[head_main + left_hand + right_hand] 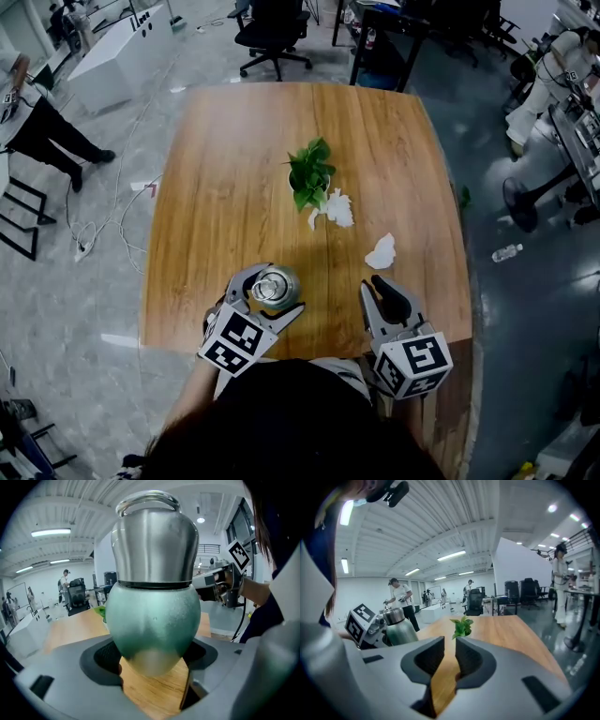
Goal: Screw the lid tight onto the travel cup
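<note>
Though steel-topped overhead, travel cup point(152, 616) green-bodied in left gripper point(153, 684).

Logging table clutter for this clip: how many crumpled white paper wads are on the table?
2. One paper wad lies beside the potted plant; the other lies farther right, nearer the person. The leaves could hide a scrap.

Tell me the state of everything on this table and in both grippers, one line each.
travel cup: held by its green body between the left gripper's jaws.
lid: seated on the cup; how tight cannot be told.
left gripper: shut on the travel cup.
right gripper: empty, jaws a narrow gap apart.
plant: upright on the table.
tissues: two crumpled pieces, lying loose near the plant.
</note>
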`<state>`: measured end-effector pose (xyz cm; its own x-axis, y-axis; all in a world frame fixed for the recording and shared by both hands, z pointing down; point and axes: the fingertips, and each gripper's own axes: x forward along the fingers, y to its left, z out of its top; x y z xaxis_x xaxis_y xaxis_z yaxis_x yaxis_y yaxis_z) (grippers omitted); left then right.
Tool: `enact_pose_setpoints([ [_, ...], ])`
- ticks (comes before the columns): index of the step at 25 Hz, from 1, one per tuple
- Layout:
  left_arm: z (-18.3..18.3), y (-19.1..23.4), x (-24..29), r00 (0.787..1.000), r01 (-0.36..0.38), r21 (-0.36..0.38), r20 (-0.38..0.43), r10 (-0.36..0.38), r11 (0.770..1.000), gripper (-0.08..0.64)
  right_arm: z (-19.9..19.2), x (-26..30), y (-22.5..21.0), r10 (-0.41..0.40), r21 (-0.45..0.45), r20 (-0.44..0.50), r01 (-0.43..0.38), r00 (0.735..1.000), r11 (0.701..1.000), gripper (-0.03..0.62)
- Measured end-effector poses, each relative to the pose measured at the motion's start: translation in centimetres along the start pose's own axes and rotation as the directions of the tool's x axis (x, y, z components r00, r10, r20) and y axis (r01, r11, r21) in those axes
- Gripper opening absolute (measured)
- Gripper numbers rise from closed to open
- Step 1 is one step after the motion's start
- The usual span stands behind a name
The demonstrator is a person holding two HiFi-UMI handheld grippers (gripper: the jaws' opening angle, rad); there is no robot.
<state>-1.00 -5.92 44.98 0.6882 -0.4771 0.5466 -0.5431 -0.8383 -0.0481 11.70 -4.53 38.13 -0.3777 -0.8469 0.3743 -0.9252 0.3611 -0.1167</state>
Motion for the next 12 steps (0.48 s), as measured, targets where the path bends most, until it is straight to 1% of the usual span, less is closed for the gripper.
enact_pose_setpoints([
  [3,0.0,0.5,-0.6,0.999,-0.036,-0.018,-0.006,0.036,0.999,0.388,-1.1,0.1,-1.1,-0.042,0.034,-0.023,0.043,0.999,0.999,0.055],
  [5,0.0,0.6,-0.8,0.999,-0.047,-0.033,-0.008,0.047,0.998,0.388,-1.6,0.3,-1.5,-0.057,0.051,-0.042,0.059,0.998,0.997,0.046],
  [12,-0.6,0.4,-0.5,0.999,-0.041,-0.046,-0.027,0.04,0.998,0.388,-3.0,0.9,-1.0,-0.053,0.076,-0.095,0.061,0.994,0.995,0.032],
])
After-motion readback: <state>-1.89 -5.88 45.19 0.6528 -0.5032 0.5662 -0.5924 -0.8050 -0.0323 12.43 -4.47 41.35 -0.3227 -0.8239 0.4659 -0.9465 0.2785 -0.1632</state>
